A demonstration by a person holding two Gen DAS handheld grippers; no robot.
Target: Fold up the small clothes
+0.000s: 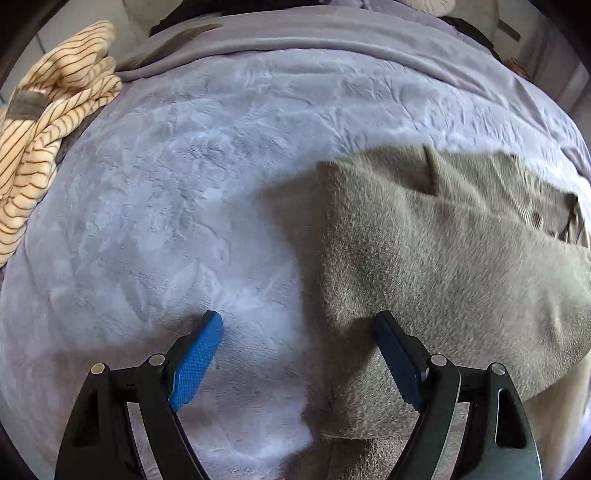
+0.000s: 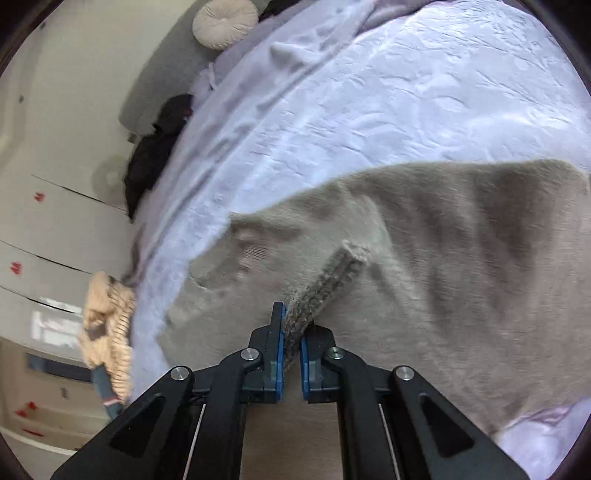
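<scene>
Left wrist view, left to right: cream striped garment [image 1: 48, 122] is lying bunched at the far left edge of the bed, well apart from the work area. Lavender plush blanket [image 1: 177, 192] is covering the whole bed, bare in the middle. Left gripper [image 1: 299, 325] is hanging over the blanket with jaws spread wide, nothing between them; its left blue pad [image 1: 197, 362] is sitting over bare blanket, the right one at the edge of the grey fleece garment [image 1: 424, 258]. That garment is lying spread across the right half, its near-left edge running between the two fingers.

Right wrist view, left to right: white cabinet doors [image 2: 48, 229] with red marks are standing beside the bed; the striped garment [image 2: 107, 332] is hanging off the bed edge. A dark clothes pile [image 2: 155, 155] and a round beige cushion [image 2: 225, 22] are sitting at the far end. Right gripper [image 2: 291, 332] is clamping down on a ribbed edge strip [image 2: 325, 284] of the grey fleece garment [image 2: 461, 258], jaws nearly together. Nothing is blocking either gripper.
</scene>
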